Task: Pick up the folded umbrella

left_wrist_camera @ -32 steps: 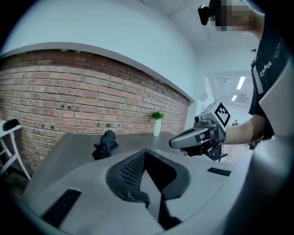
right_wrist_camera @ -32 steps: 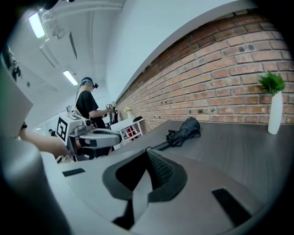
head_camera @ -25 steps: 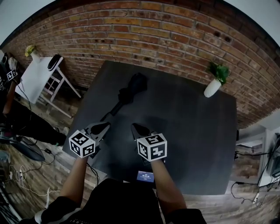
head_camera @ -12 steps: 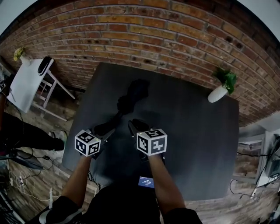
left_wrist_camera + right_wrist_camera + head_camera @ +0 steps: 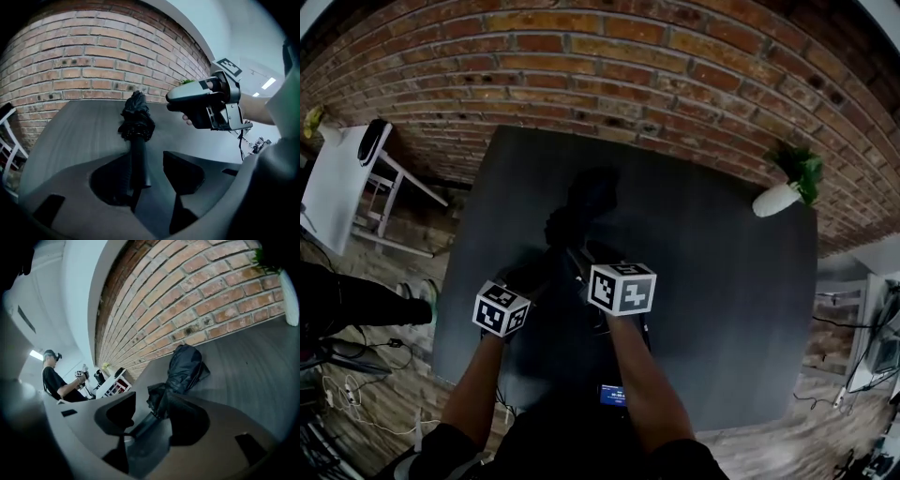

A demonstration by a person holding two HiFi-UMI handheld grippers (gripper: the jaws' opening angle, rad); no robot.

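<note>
The folded black umbrella [image 5: 581, 208] lies on the dark grey table [image 5: 722, 272], its bunched canopy toward the brick wall and its handle toward me. My left gripper [image 5: 528, 281] is low over the handle end. In the left gripper view the handle [image 5: 138, 161] lies between the spread jaws of this gripper [image 5: 147, 177], close to the left one. My right gripper [image 5: 581, 260] sits just beside it, further up the shaft. In the right gripper view the shaft [image 5: 149, 422] runs between that gripper's [image 5: 152, 420] parted jaws. Both pairs of jaws have just been opening; neither presses on the umbrella.
A white vase with a green plant [image 5: 780, 195] stands at the table's far right corner. A white side table [image 5: 337, 183] stands left of the table by the brick wall. A small lit device [image 5: 612, 394] lies at the near edge. A person [image 5: 52, 377] stands far left.
Both grippers have moved forward and down from the table's near edge to the umbrella's handle end. Their jaws, shut before, now stand open around it.
</note>
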